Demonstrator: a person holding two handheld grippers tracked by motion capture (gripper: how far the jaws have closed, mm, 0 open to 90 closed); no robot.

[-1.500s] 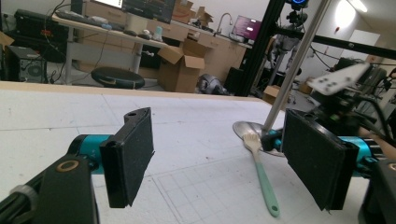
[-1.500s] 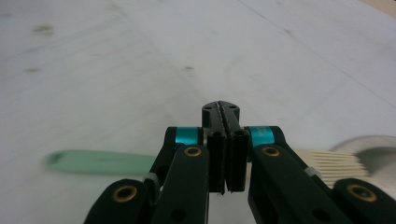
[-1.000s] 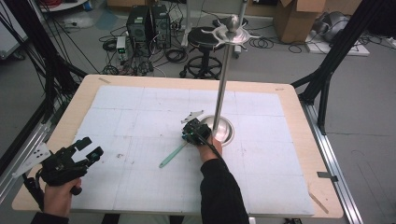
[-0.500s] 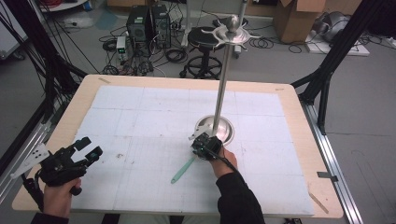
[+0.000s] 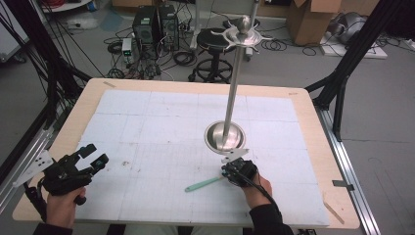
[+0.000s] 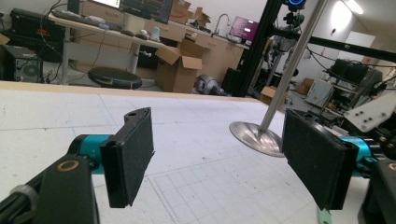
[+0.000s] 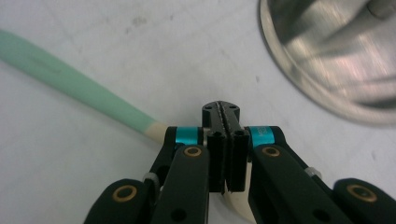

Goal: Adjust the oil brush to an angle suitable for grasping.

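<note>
A utensil with a mint-green handle (image 5: 203, 184) and a cream neck (image 7: 156, 128) lies low over the white gridded mat (image 5: 161, 127). My right gripper (image 5: 232, 175) points down at it, just in front of the metal stand's round base (image 5: 218, 139). In the right gripper view the jaws of the right gripper (image 7: 221, 109) are pressed together over the cream part, which runs under them. My left gripper (image 5: 95, 155) rests in a hand at the table's near left. Its pads (image 6: 130, 154) stand wide apart with nothing between them.
A tall steel pole (image 5: 234, 83) rises from the round base (image 6: 252, 135) and ends in a ring of hooks (image 5: 243, 35). The wooden table edge (image 5: 313, 122) borders the mat. A stool, boxes and cables sit on the floor beyond the table.
My right gripper has moved rightward and toward the near edge, from left of the stand's base to in front of it, dragging the green-handled utensil along. The left gripper has stayed put.
</note>
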